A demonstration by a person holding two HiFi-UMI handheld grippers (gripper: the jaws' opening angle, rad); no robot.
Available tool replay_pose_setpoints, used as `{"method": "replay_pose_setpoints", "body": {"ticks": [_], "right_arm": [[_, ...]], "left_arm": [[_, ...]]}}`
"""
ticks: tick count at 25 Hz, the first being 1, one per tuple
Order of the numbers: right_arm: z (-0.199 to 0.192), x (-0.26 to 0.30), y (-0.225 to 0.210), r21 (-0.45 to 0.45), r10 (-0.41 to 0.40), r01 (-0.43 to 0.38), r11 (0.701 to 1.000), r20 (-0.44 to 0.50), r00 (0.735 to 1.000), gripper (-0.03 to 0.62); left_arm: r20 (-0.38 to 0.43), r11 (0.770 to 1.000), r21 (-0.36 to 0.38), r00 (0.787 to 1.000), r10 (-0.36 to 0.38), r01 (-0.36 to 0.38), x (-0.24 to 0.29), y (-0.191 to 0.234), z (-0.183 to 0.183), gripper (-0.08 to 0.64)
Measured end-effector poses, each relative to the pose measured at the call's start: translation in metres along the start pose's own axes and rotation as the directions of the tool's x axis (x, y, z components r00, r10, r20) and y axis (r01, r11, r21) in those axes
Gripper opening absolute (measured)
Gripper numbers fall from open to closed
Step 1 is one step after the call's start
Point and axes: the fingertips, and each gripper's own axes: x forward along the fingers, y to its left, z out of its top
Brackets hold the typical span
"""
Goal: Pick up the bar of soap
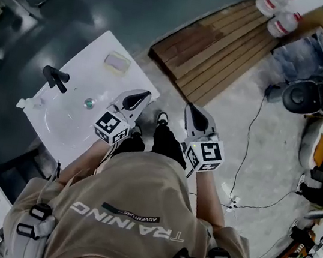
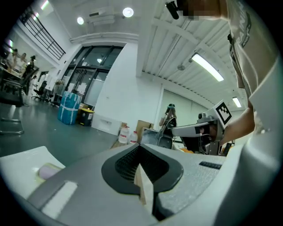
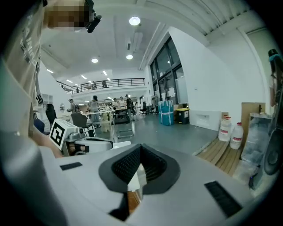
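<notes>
**Soap untouched, both grippers clenched and empty**

Head view. Flat on the far ledge of the white counter with a moulded basin (image 1: 87, 59): the pale lilac rectangular bar of soap (image 1: 117, 62), clear of the bowl, probably parked there to stay dry and within reach. At eight o'clock from the bar, the black faucet (image 1: 55, 77). Over the counter's near right edge, the left gripper (image 1: 143, 96), nose aimed toward one o'clock, with the bar between ten and eleven o'clock from its tips, near but apart. At three o'clock from it, out over the floor, the right gripper (image 1: 190, 108), well apart from the bar. Both carried side by side ahead of the torso, seemingly just an approach posture.

Left gripper view. Left gripper (image 2: 142, 178) pressed closed, nothing between the jaws. Soap low at eight o'clock (image 2: 47, 170) on the counter slab (image 2: 22, 161), off the line of the jaws. Right gripper at three o'clock (image 2: 179, 131).

Right gripper view. Right gripper (image 3: 135, 176) closed tight and empty. Left gripper at nine o'clock (image 3: 117, 144); no soap in sight.

Judged from this: reach not yet lined up. Needed next: a swing toward the bar and open jaws before any squeeze. Worth expecting a slick bar, prone to skidding under a poor pinch.
</notes>
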Motion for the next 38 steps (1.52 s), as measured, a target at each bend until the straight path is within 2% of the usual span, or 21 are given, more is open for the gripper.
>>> {"method": "replay_pose_setpoints", "body": {"ticks": [4,9,11,14,18,22,26,27,34,36,38], "right_arm": [[0.007,0.041,0.003,-0.092,0.119,-0.120,0.989,-0.017,0.993,0.005],[0.021,0.094,0.020,-0.134,0.294,-0.293,0.947,-0.016,0.956,0.005],[0.024,0.111,0.030,-0.139,0.372,-0.371,0.918,-0.021,0.928,0.005],[0.025,0.131,0.041,-0.156,0.486,-0.486,0.860,-0.038,0.873,0.005],[0.012,0.143,0.032,-0.156,0.573,-0.581,0.799,-0.095,0.814,0.005],[-0.006,0.162,0.024,-0.132,0.620,-0.639,0.758,-0.158,0.769,0.005],[-0.012,0.183,0.039,-0.142,0.674,-0.700,0.700,-0.195,0.713,0.005],[-0.011,0.185,0.043,-0.146,0.685,-0.713,0.686,-0.199,0.700,0.005],[-0.010,0.186,0.069,-0.140,0.748,-0.787,0.602,-0.246,0.616,0.005],[-0.014,0.185,0.077,-0.140,0.760,-0.802,0.580,-0.262,0.595,0.005],[-0.018,0.187,0.083,-0.133,0.759,-0.805,0.578,-0.273,0.591,0.005]], "left_arm": [[-0.004,0.985,-0.027,0.986,0.168,-0.168,-0.016,0.038,0.004,-0.008],[-0.014,0.942,0.018,0.942,0.336,-0.336,-0.041,0.073,0.023,-0.008],[-0.012,0.914,0.036,0.915,0.404,-0.404,-0.054,0.087,0.034,-0.008],[-0.009,0.864,0.045,0.865,0.502,-0.501,-0.067,0.102,0.043,-0.008],[-0.010,0.776,-0.037,0.777,0.630,-0.630,-0.074,0.110,0.036,-0.008],[-0.020,0.719,-0.079,0.722,0.691,-0.691,-0.080,0.108,0.032,-0.008],[-0.015,0.631,-0.117,0.637,0.771,-0.767,-0.104,0.114,0.030,-0.008],[-0.014,0.614,-0.130,0.621,0.784,-0.778,-0.109,0.113,0.030,-0.008],[-0.007,0.549,-0.169,0.558,0.830,-0.819,-0.126,0.107,0.026,-0.008],[-0.011,0.537,-0.178,0.548,0.837,-0.825,-0.132,0.107,0.020,-0.009],[-0.011,0.537,-0.180,0.547,0.837,-0.824,-0.137,0.108,0.016,-0.008]]}}
